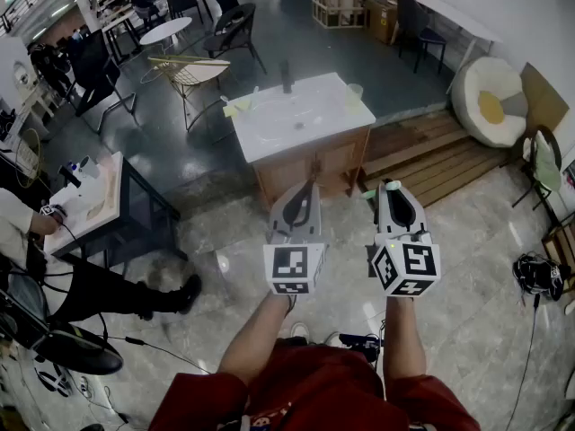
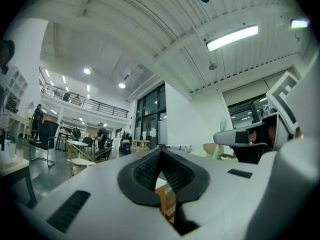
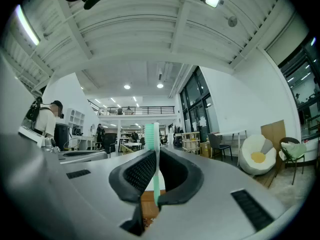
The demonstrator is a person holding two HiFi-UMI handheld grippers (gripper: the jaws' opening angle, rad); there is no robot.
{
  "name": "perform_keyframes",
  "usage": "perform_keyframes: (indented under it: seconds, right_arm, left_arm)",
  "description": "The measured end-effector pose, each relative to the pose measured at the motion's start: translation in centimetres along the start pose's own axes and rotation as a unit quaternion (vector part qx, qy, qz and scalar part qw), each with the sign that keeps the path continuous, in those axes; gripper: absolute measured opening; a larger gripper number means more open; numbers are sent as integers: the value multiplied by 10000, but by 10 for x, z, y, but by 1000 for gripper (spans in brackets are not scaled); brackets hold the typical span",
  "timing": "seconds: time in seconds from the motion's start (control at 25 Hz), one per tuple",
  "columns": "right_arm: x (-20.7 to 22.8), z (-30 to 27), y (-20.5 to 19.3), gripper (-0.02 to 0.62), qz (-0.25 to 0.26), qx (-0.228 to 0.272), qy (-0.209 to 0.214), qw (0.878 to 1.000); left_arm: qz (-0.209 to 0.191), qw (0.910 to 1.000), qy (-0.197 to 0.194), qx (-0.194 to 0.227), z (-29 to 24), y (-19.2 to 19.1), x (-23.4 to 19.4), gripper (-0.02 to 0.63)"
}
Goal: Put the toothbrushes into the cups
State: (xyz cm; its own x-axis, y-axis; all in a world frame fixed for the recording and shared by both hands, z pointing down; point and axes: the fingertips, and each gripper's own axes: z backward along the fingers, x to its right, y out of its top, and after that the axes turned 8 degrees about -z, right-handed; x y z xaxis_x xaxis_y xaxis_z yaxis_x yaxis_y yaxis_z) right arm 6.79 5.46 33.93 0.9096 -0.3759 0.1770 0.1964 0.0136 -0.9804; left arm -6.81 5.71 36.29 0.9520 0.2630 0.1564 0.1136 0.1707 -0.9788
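Head view: left gripper and right gripper level and side by side, near each other but apart, both aimed toward a white-topped bench well ahead of the jaws. Pale green toothbrush showing at the tips of the right jaws. Clear cup on the bench's far right corner, well beyond the right jaws and a little to their left. Dark upright thing near the bench's back edge, too small to name.

Left gripper view: jaws pressed together, black pads meeting at the tips, nothing between them. Right gripper just off to the right of these jaws, with the toothbrush's pale green tip rising at its front.

Right gripper view: jaws pinching the toothbrush by its handle. Brush upright between the pads, bristle head standing clear above the jaw tips, handle running down through the gap below. Round white seat well off to the right of the jaws.
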Motion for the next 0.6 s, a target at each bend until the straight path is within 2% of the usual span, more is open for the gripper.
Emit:
perform_keyframes:
  seconds: [0.24, 0.6]
  right_arm:
    - [-5, 13, -1, 43, 26, 6, -2, 10000]
    - [-20, 7, -3, 44, 159, 26, -68, 9998]
  left_arm:
    - [20, 10000, -42, 34, 12, 6, 10, 28]
    - [0, 9997, -178, 181, 13, 14, 0, 28]
